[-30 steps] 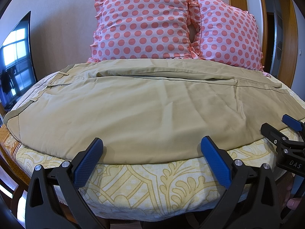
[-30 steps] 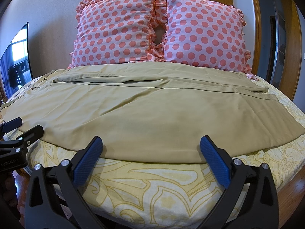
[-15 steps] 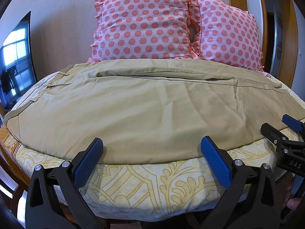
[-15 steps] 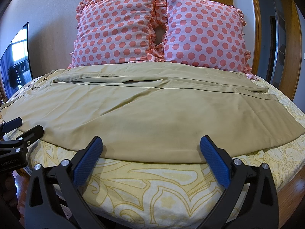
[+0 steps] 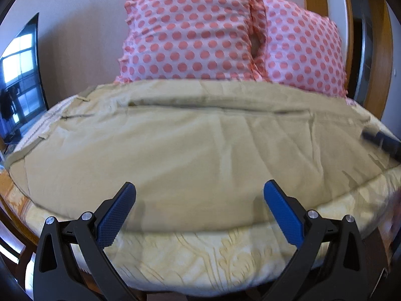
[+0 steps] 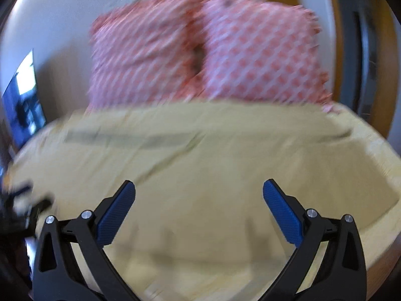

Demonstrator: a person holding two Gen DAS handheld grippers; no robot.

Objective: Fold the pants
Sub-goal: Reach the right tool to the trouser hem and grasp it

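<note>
Tan pants lie flat across the bed, waistband at the left, legs running right; they also show, blurred, in the right wrist view. My left gripper is open and empty, its blue pads over the pants' near edge. My right gripper is open and empty above the pants' near part. The right gripper's blurred tip shows at the right of the left wrist view. The left gripper shows blurred at the left of the right wrist view.
Two pink polka-dot pillows lean on the wall behind the pants. The bed has a yellow patterned sheet and a wooden rim. A dark screen stands at the left, a wooden door frame at the right.
Both grippers have moved forward toward the pants and slightly up; the right one moves fast, blurring its view. Both stay open. The pants have not moved.
</note>
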